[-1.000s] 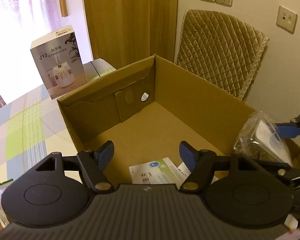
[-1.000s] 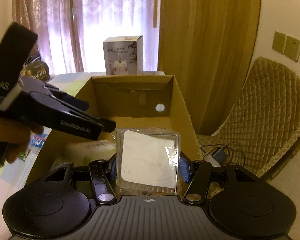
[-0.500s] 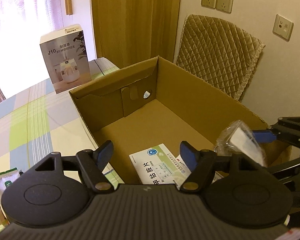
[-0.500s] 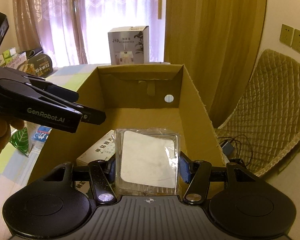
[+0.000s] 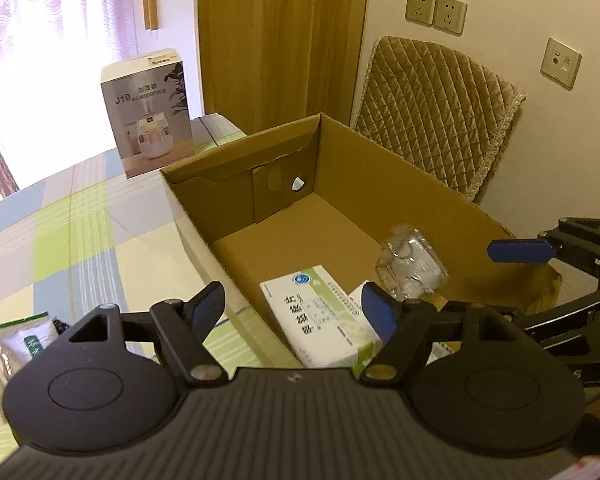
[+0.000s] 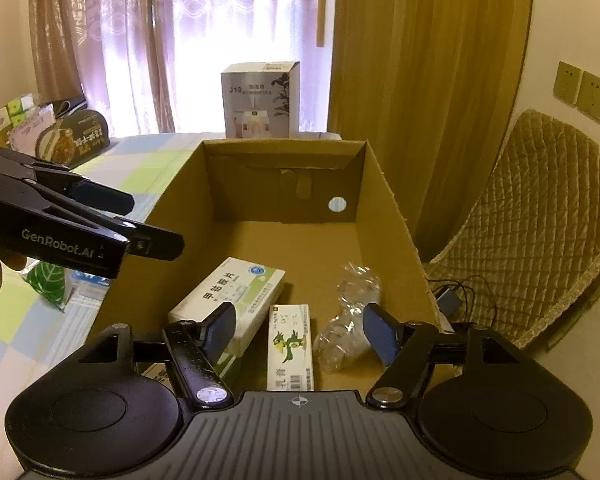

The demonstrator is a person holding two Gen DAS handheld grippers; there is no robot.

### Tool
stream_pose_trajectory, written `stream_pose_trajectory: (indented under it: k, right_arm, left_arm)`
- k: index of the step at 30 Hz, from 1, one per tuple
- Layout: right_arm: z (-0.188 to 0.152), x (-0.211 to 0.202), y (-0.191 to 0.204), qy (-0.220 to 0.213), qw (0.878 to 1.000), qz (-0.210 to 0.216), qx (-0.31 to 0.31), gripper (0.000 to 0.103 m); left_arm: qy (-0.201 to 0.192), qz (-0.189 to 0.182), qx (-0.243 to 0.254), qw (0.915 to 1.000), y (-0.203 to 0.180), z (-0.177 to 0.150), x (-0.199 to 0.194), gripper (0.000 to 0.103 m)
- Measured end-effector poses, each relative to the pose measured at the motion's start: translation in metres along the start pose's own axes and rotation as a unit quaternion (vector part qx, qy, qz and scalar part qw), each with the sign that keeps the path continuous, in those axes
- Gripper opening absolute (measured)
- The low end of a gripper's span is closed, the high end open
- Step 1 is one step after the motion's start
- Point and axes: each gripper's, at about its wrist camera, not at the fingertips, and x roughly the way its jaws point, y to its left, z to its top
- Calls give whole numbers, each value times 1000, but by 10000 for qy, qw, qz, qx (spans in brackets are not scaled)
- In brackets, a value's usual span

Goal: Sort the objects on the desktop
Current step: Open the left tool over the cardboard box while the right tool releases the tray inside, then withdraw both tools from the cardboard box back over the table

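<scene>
An open cardboard box (image 6: pixel 388 208) (image 5: pixel 420 196) stands on the table. Inside it lie a white and green medicine box (image 6: pixel 236 292) (image 5: pixel 316 312), a narrow white carton with a green bird (image 6: pixel 291 344) and a clear plastic packet (image 6: pixel 350 312) (image 5: pixel 412 264). My right gripper (image 6: pixel 306 330) is open above the near end of the box, with the packet lying free on the box floor just below it. My left gripper (image 5: pixel 292 308) is open and empty over the box's left wall; the right view shows its fingers (image 6: pixel 100 196) from the side.
A grey humidifier carton (image 5: pixel 148 112) (image 6: pixel 260 98) stands on the checked tablecloth (image 5: pixel 60 240) behind the box. Small green sachets (image 5: pixel 24 340) lie at the table's left. Packaged goods (image 6: pixel 72 140) sit far left. A quilted chair (image 6: pixel 540 232) and a cable (image 6: pixel 452 296) are right of the box.
My right gripper opened and the clear packet dropped from it onto the box floor. Both grippers drew back from the box a little.
</scene>
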Motion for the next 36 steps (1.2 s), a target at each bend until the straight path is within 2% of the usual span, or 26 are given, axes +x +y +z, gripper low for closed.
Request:
stream_pose_trajectory:
  k: [15,21,28,36]
  right_arm:
    - [-12,-55,37,-164,9998,82,-56,75]
    - [-16,-75,59,-265,9993,251,-71,85]
    - [-26,-87,94,-274,9979,546,-206,95]
    - [-32,-90,134,-240,9933,1074,-366,101]
  left_arm:
    - [-177,123,-240,9995,1,-36,-75,74]
    - [-253,230,-381,9987,11,-65,-112,82]
    - [-114,666,-519,9964,40,-115,-155,92]
    - [28,1227,-894,9884,76,-174,-195,99]
